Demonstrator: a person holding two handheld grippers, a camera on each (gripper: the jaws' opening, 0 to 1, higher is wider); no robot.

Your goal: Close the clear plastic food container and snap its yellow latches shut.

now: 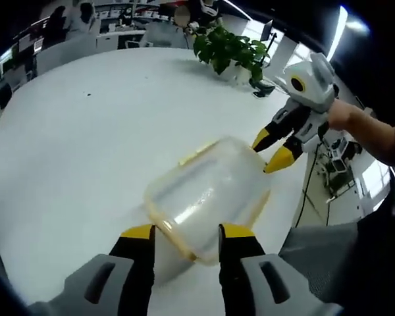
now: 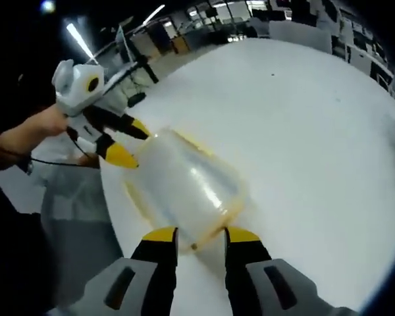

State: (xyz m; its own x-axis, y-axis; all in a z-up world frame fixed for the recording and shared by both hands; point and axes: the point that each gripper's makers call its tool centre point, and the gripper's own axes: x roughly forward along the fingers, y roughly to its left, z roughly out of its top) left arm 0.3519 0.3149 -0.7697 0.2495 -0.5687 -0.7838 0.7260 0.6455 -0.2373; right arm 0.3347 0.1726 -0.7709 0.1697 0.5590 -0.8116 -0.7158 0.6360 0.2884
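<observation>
Closing step in hand: lid apparently down on the container [image 1: 207, 197], latches [image 1: 196, 153] likely unsnapped, though blur hides their seating. Left gripper [image 1: 184, 232] parted, tips straddling the container's near rim; right gripper [image 2: 201, 236] likewise spread at the opposite rim. Next: squeezing each yellow latch flat against the wall. Clear, frosted, yellow-trimmed tub resting on the white table [image 1: 85, 131]; beyond the container, a potted plant [image 1: 230, 49].

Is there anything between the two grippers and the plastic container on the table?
Nothing visible is in the way. The left gripper and the right gripper are at opposite ends of the container with their jaws open. Only bare white table lies around it.
</observation>
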